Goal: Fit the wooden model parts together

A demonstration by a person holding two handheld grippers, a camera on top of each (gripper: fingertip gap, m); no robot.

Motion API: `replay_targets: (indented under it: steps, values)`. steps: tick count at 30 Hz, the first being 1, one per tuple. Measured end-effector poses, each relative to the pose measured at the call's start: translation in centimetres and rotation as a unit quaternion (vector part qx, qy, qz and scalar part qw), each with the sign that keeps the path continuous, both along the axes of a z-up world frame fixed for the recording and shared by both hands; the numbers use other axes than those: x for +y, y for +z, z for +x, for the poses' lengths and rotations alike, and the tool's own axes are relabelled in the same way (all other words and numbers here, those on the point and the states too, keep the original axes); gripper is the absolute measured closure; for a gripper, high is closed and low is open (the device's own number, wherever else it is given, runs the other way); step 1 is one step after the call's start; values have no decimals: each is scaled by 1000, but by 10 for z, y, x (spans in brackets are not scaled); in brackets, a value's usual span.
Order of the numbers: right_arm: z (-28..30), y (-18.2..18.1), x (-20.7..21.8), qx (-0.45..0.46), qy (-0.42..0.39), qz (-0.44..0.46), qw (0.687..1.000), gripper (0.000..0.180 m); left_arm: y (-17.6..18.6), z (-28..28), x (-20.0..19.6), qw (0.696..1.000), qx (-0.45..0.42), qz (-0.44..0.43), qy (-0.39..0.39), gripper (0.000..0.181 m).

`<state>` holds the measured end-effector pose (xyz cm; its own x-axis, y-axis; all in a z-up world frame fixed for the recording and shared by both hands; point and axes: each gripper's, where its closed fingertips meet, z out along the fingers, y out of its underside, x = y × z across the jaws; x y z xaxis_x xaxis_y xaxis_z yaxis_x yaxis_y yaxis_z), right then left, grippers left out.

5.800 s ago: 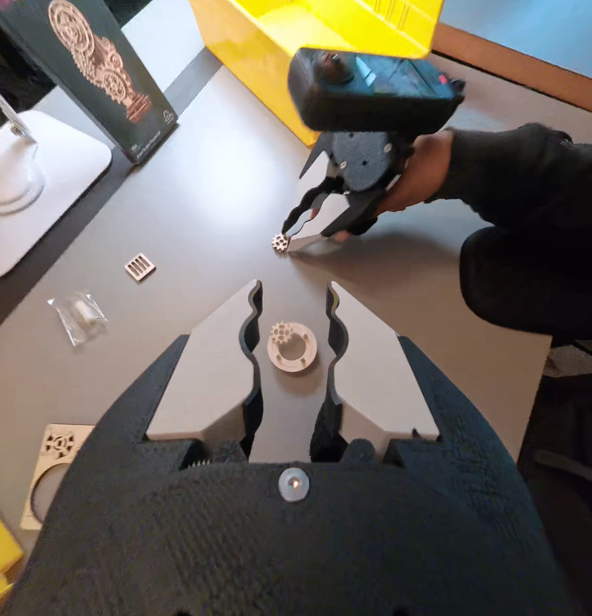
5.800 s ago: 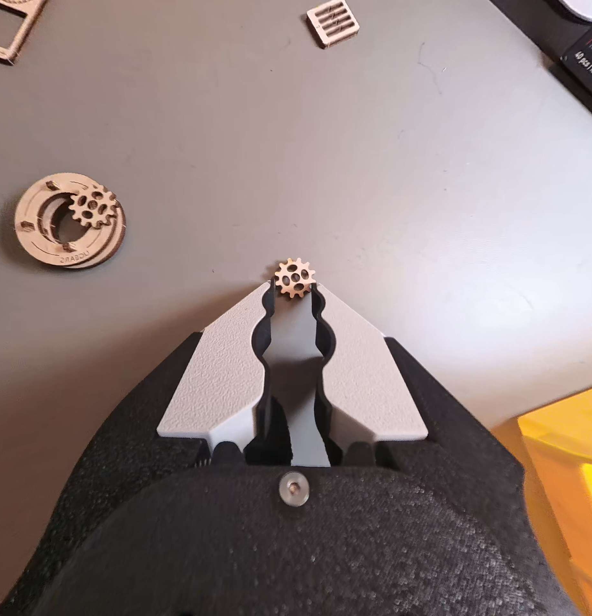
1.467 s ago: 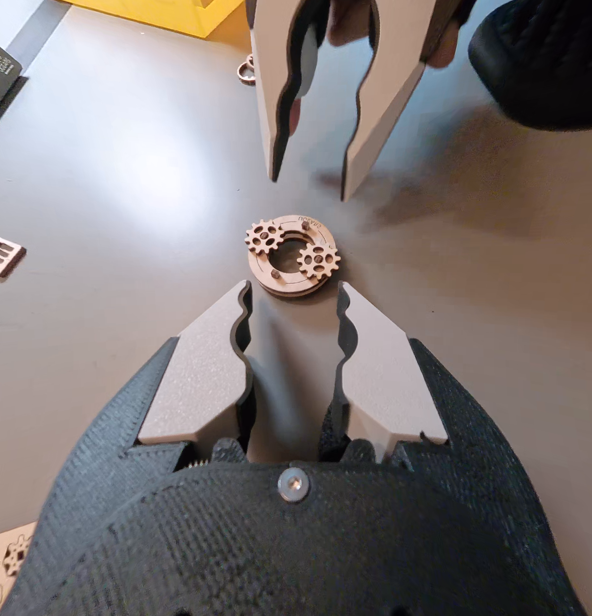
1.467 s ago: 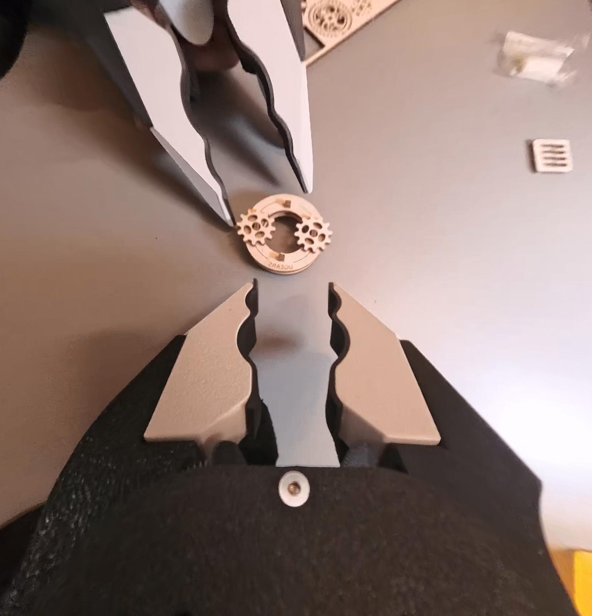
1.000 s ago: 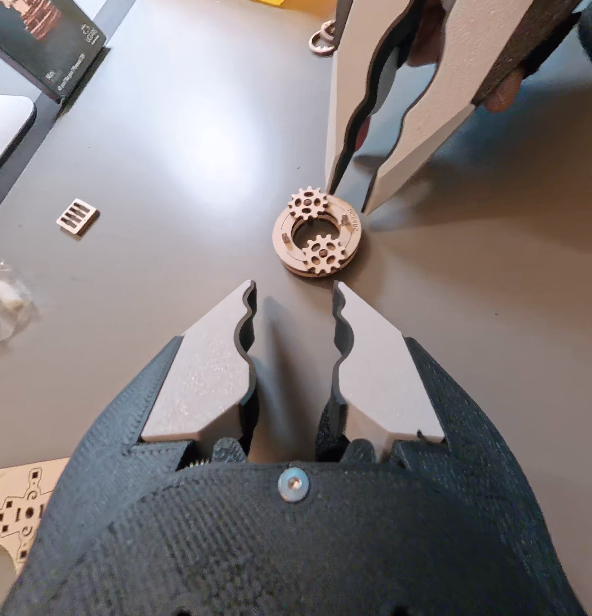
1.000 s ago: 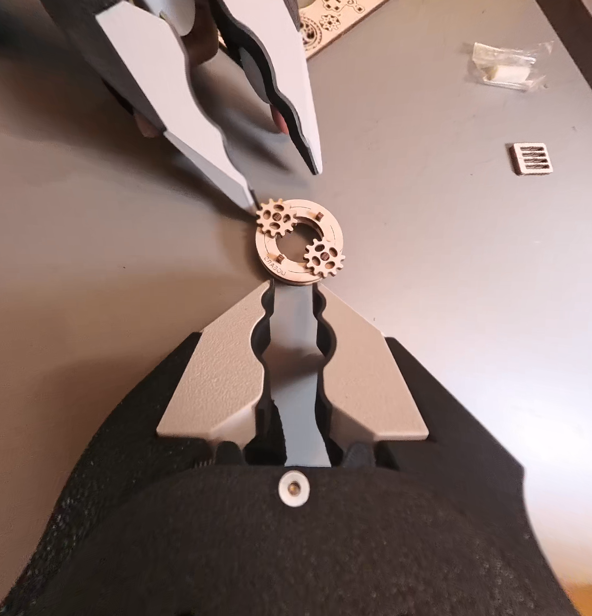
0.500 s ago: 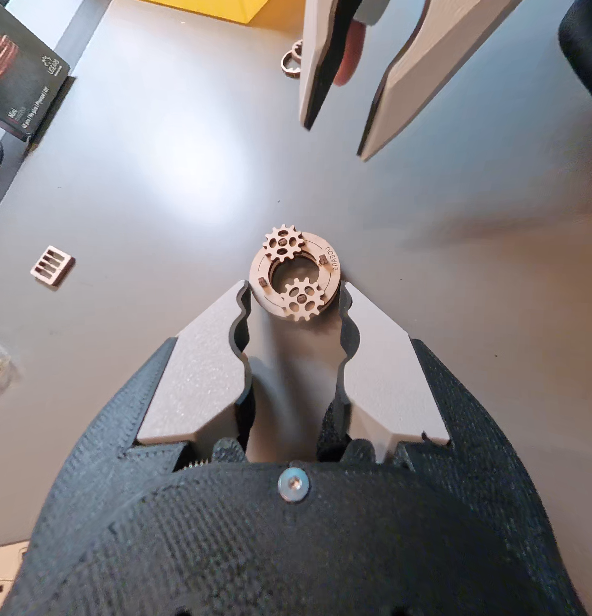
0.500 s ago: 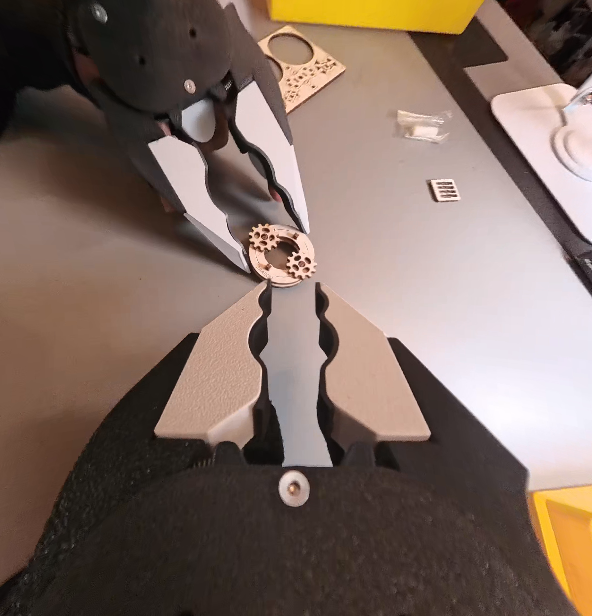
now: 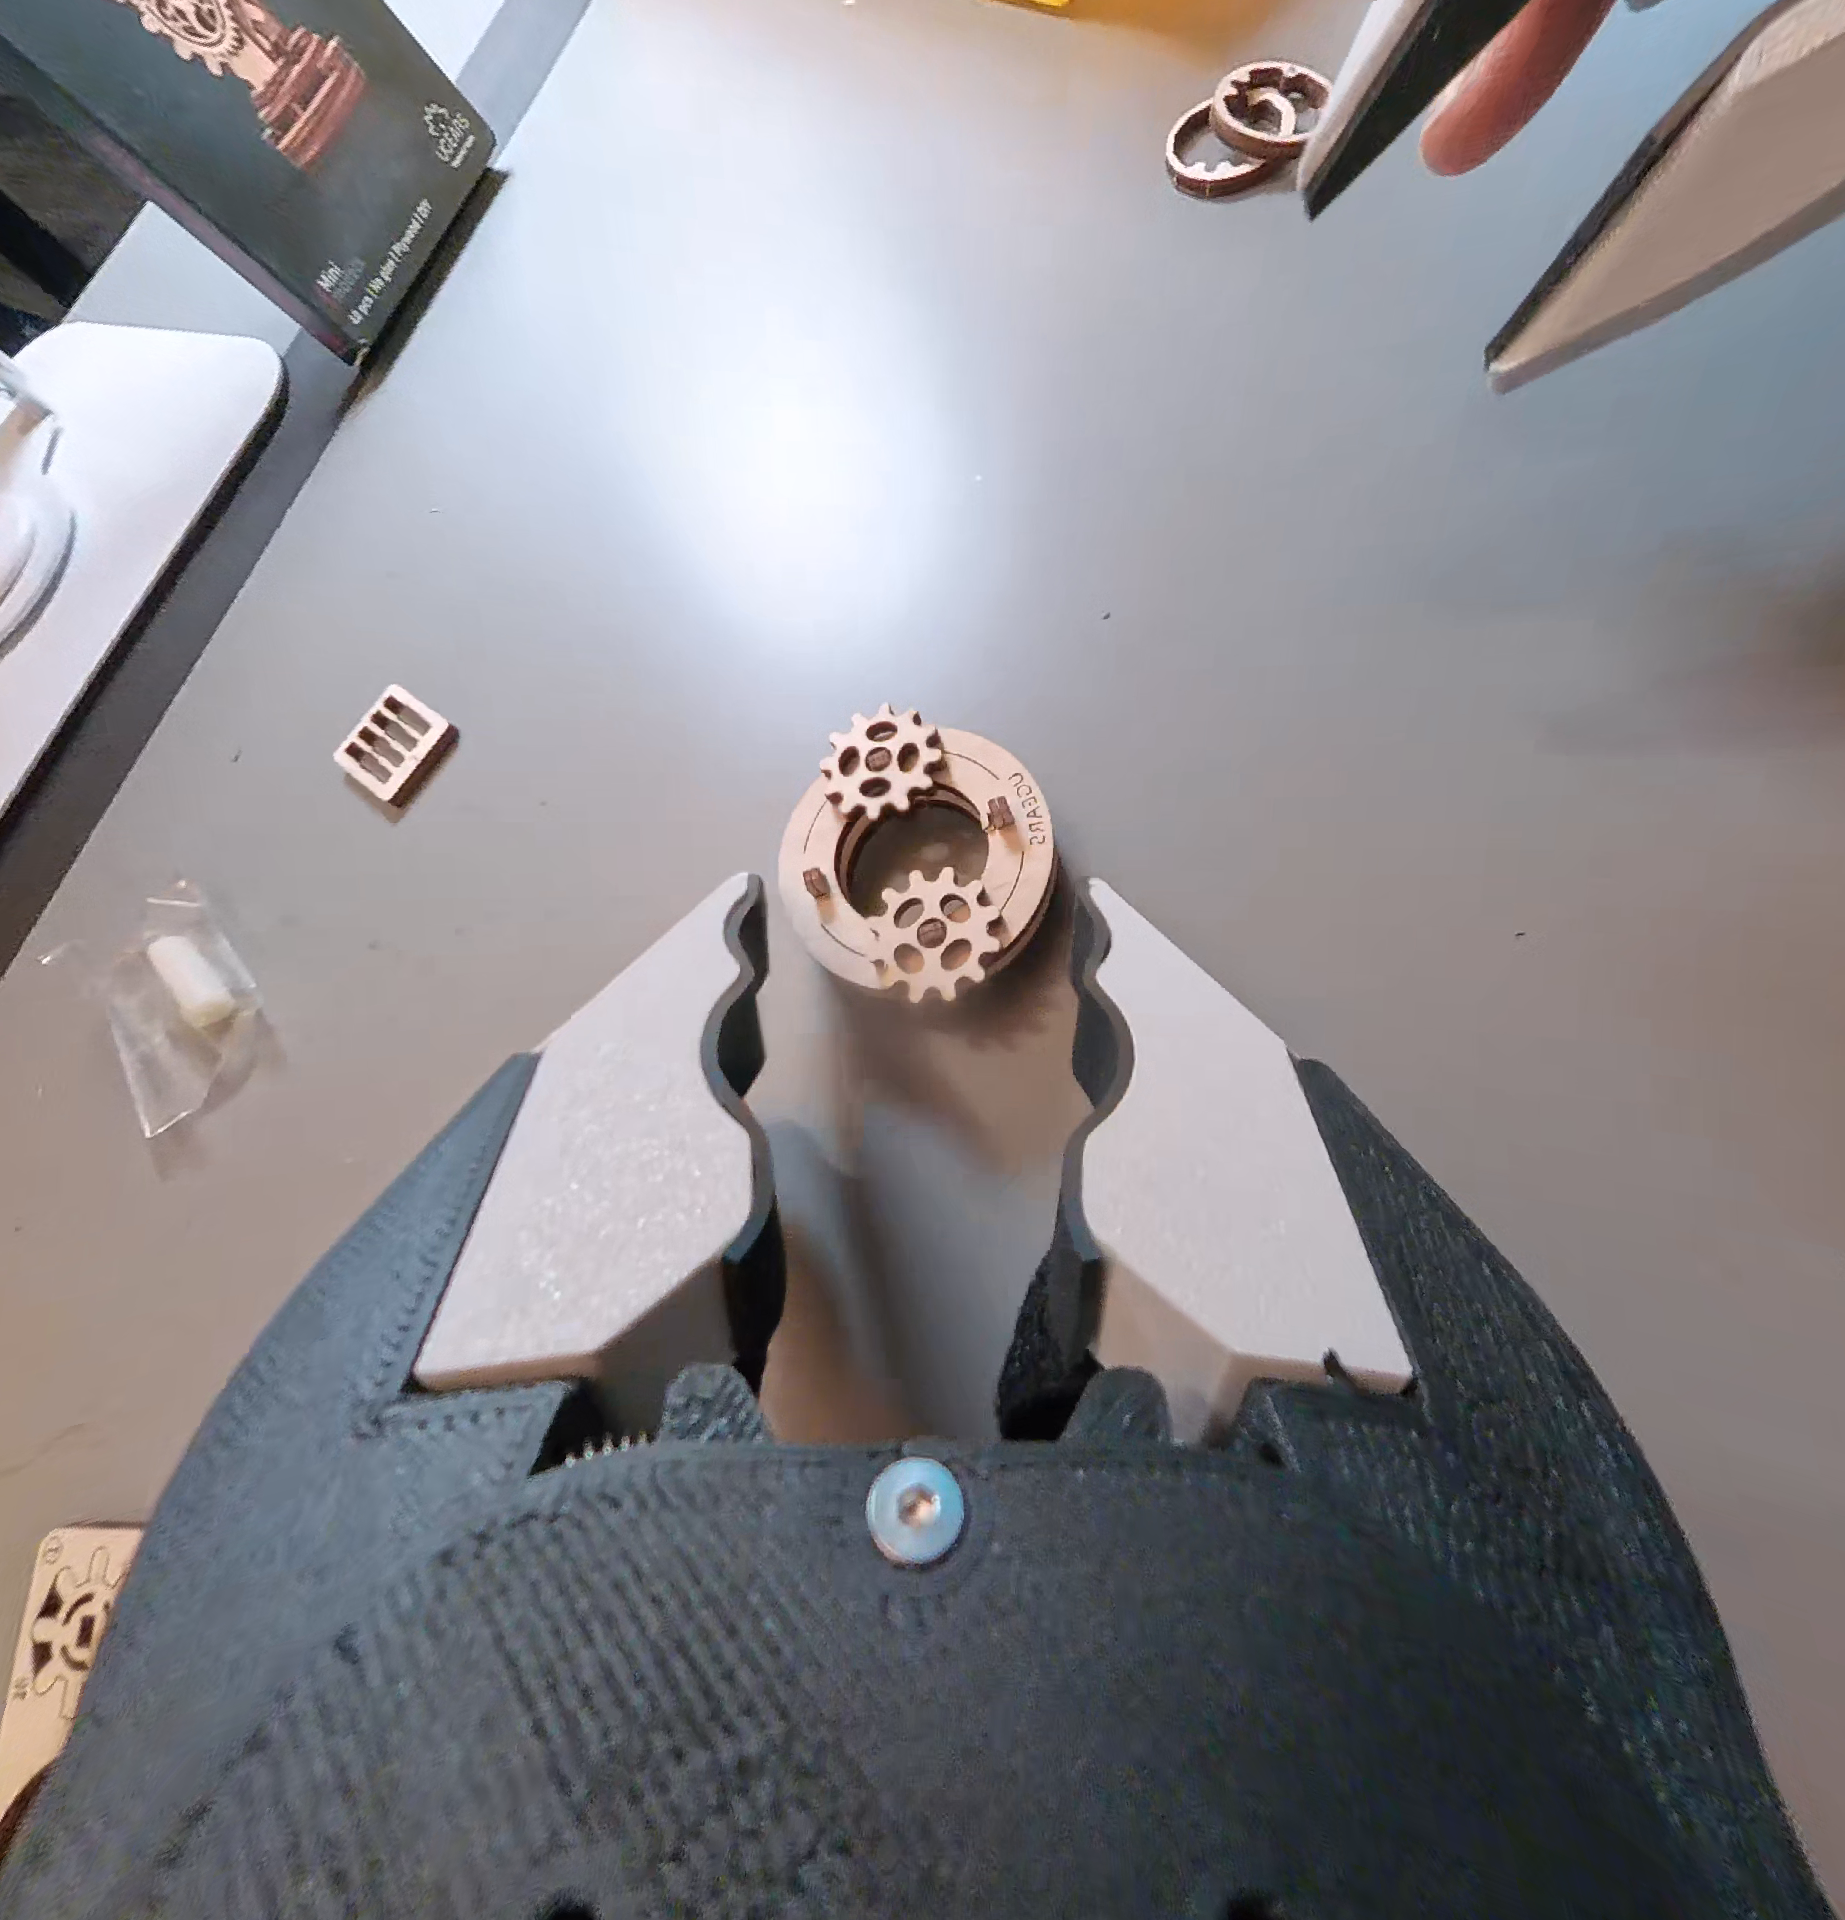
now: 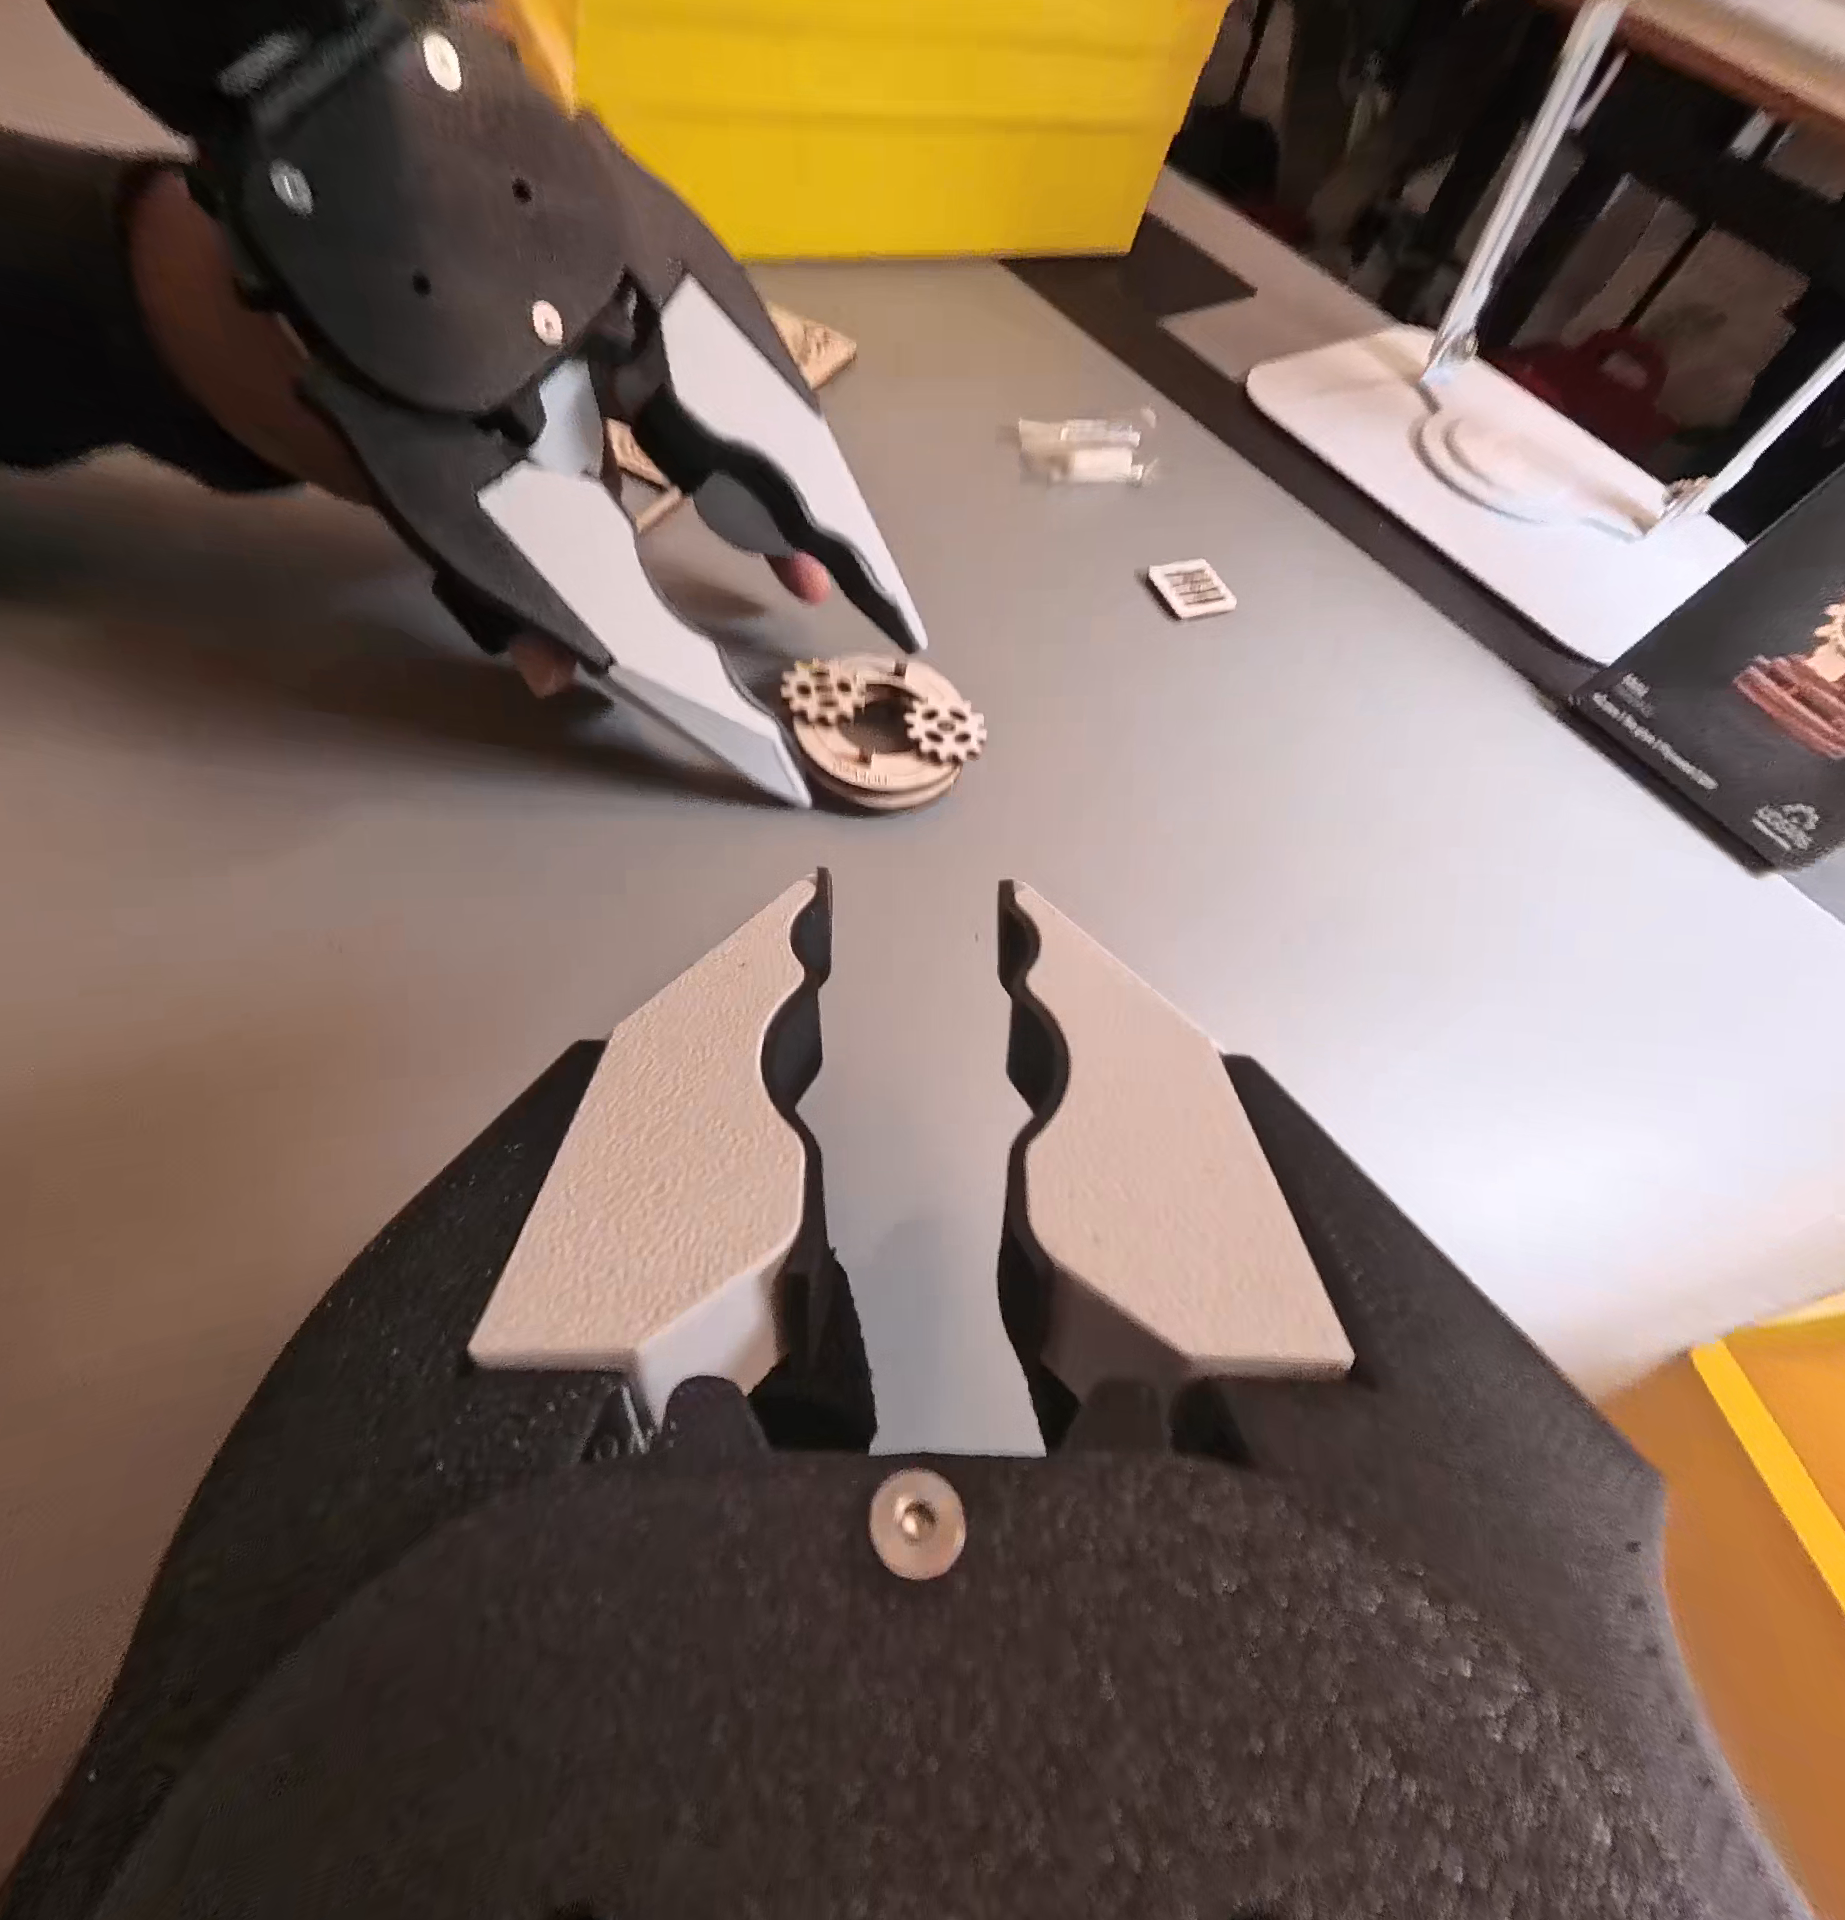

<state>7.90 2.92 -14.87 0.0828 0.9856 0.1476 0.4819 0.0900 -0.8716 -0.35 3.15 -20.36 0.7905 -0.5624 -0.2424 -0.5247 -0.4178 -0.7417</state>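
Note:
A wooden ring [image 9: 1022, 831] lies flat on the grey table with two small wooden gears seated on it, one at the far side [image 9: 882, 774] and one at the near side [image 9: 944, 935]. My left gripper [image 9: 923, 899] is open and low over the table, its fingertips flanking the ring's near half without closing on it. My right gripper [image 10: 913, 888] is open and empty, held back from the ring [image 10: 876, 790]. It also shows in the left wrist view [image 9: 1406, 291] at the top right. The left gripper [image 10: 856, 717] shows in the right wrist view, straddling the ring.
A small slatted wooden piece [image 9: 393, 743], a plastic bag [image 9: 185, 987], a black kit box [image 9: 274, 156] and a white stand base [image 9: 97, 457] lie to the left. Two wooden rings [image 9: 1235, 135] lie far ahead. A cut-out wooden sheet [image 9: 66, 1621] and a yellow bin [image 10: 876, 125] are nearby. Some 11 cm of space lies between my two pairs of fingers. My right tips are about 20 cm from the small slatted wooden piece [image 9: 393, 743], my left tips only 12 cm. Seen from the right wrist view [image 10: 1188, 591] as well.
The gear my right gripper held now sits on the ring beside the first. The right gripper has opened and drawn back and up. The left gripper has moved in around the ring.

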Motion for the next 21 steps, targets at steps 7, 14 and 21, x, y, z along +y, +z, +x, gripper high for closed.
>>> replay_targets:
  steps: [7,14,21]
  values:
    - [-12,16,2,117,-17,-42,992,148,32,-6,-3,994,-87,54,27,118]
    - [-8,22,14,150,-44,13,988,149,66,-35,-1,973,-164,138,90,125]
    - [-4,32,17,177,-46,10,983,157,82,-66,5,951,-188,199,147,151]
